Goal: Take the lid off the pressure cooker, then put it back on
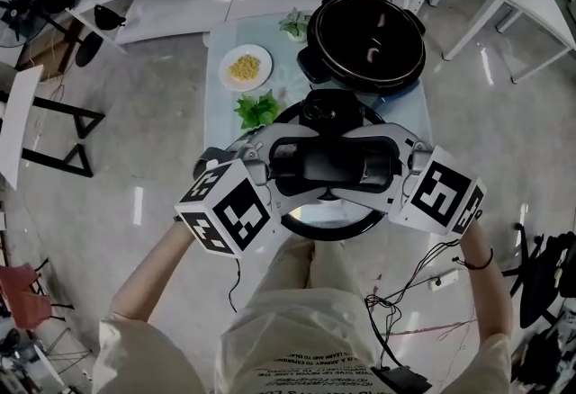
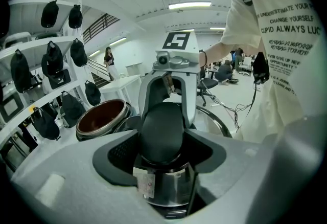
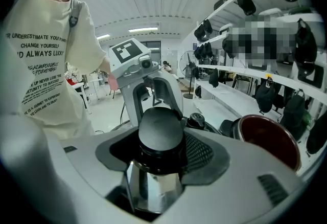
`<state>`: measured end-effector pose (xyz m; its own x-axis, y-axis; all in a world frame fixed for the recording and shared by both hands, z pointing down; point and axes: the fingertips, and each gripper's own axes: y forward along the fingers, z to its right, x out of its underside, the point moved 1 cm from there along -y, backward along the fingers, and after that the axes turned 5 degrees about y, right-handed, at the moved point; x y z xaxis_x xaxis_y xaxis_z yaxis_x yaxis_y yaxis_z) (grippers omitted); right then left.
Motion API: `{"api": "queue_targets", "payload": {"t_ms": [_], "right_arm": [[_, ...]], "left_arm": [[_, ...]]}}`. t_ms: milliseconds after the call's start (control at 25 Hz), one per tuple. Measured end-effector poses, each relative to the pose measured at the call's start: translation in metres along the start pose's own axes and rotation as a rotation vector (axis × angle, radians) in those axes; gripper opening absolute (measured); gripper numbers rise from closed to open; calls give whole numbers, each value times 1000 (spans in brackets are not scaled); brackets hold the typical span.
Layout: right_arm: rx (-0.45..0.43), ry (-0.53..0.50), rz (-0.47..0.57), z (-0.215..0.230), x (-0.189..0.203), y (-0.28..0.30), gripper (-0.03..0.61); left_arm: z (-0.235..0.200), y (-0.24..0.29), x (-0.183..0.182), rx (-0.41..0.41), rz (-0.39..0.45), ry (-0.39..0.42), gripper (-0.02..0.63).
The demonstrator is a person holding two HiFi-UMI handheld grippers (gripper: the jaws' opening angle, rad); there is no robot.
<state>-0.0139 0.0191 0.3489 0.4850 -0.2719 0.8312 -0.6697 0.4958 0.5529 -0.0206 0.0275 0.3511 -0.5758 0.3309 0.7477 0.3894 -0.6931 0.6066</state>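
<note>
Your left gripper [image 1: 274,165] and right gripper [image 1: 385,169] face each other, and each is clenched on one end of the bulbous black plastic handle [image 1: 328,158]. In each gripper view the handle end fills the gap between the jaws, with polished metal just beneath it. Below the jaws hangs the round stainless-steel lid [image 1: 328,226], lifted clear and held near your chest. It is well apart from the open black pressure cooker pot [image 1: 335,68], which stands beyond the jaws. So the removal looks done and the refitting is not yet done. Squeeze both sides evenly, because a slack grip on that rounded handle would probably let the lid tip. Move both grippers as a pair, keep the rim level, and centre it over the pot's mouth before you lower. The lid likely needs seating flat before it will turn to lock. Your forearms reach forward with the elbows spread and the wrists turned inward, so the marker cubes point outward. Ahead and to the left of the jaws, a white plate of yellow food [image 1: 245,68] and a bunch of green leaves [image 1: 258,109] sit on the pale blue table [image 1: 220,127], so swing wide of them.
</note>
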Motion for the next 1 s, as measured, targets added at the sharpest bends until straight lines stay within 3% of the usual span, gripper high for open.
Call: {"api": "queue_targets", "payload": {"t_ms": [400, 1000], "right_arm": [[-56, 30, -16, -4, 41, 35, 272], [-54, 37, -35, 5, 99, 84, 272]], "left_arm": [[20, 26, 44, 41, -69, -69, 279], [36, 69, 109, 76, -134, -83, 278]]}}
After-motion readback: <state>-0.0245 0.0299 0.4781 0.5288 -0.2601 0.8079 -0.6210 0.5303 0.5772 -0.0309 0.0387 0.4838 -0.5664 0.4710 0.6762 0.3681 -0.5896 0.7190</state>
